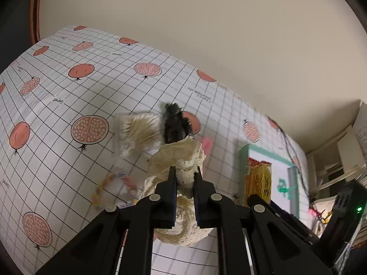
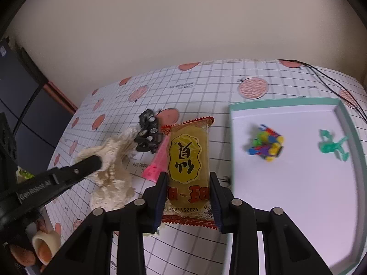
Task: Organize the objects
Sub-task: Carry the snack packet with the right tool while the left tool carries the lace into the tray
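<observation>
The counter [image 2: 206,87] wears a gridded fruit-print cloth, and a green-rimmed tray [image 2: 284,102] on it holds a block toy [image 2: 267,146] and a green figure [image 2: 332,147]. My left fingers [image 1: 184,174] pinch cream lace [image 1: 181,158] beside a black toy car [image 1: 174,126]. My right fingers [image 2: 188,178] grip a yellow snack [image 2: 188,162] just left of the tray

Cotton swabs [image 1: 140,130] and bracelet [image 1: 114,190] smeared by motion blur. Pink piece [image 2: 156,162] half hidden behind snack packet [image 2: 188,167]. Tray [image 2: 351,123] cut off at right edge. Block toy [image 2: 267,145] blurred.
</observation>
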Demonstrator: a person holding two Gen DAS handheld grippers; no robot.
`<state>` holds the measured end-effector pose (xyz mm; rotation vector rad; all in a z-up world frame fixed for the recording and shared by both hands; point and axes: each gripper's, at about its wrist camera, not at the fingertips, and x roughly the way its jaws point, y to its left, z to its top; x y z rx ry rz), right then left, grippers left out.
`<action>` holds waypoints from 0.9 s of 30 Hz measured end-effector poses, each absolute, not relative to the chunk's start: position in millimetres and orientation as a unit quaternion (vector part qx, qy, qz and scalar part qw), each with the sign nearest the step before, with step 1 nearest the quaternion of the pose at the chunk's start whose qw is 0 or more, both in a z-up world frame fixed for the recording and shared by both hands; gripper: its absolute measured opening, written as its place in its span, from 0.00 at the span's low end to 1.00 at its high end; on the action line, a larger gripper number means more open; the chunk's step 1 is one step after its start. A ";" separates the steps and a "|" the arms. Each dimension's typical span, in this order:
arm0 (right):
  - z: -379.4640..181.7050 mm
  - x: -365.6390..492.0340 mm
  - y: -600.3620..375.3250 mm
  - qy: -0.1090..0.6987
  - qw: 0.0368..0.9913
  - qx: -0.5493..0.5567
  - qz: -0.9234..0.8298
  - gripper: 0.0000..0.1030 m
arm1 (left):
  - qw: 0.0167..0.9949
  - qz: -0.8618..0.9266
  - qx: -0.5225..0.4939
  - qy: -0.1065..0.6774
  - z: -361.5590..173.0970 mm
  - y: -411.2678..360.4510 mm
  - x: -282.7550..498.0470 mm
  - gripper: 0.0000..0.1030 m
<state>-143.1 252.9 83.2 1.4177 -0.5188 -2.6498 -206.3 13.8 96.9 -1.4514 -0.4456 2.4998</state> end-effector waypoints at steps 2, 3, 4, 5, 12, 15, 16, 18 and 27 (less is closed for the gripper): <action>84.5 -138.5 267.1 -0.169 0.031 0.462 -0.870 0.36 | 0.115 0.853 -0.486 -0.150 102.3 22.3 -205.0 0.12; 84.3 -135.4 275.8 -0.170 0.022 0.462 -0.870 0.36 | 0.121 0.854 -0.483 -0.150 104.4 27.5 -203.3 0.12; 83.2 -132.2 285.5 -0.176 0.007 0.463 -0.868 0.36 | 0.128 0.855 -0.480 -0.148 106.8 33.6 -201.9 0.12; 82.1 -129.2 294.3 -0.179 -0.002 0.464 -0.867 0.36 | 0.139 0.855 -0.479 -0.143 108.9 42.5 -200.0 0.12; 63.1 -106.6 366.7 -0.204 -0.086 0.478 -0.850 0.36 | 0.233 0.839 -0.482 -0.094 93.3 130.6 -172.3 0.12; 57.3 -97.4 389.7 -0.208 -0.113 0.480 -0.844 0.36 | 0.262 0.827 -0.492 -0.079 80.3 161.5 -162.0 0.12; 55.7 -93.5 396.6 -0.208 -0.121 0.481 -0.843 0.36 | 0.267 0.824 -0.494 -0.077 77.4 168.6 -159.1 0.12; 54.6 -87.6 408.4 -0.211 -0.131 0.479 -0.842 0.36 | 0.275 0.816 -0.503 -0.075 68.6 181.9 -156.7 0.12; 40.1 -77.5 431.5 -0.218 -0.154 0.490 -0.830 0.36 | 0.284 0.801 -0.523 -0.058 39.7 214.6 -153.5 0.13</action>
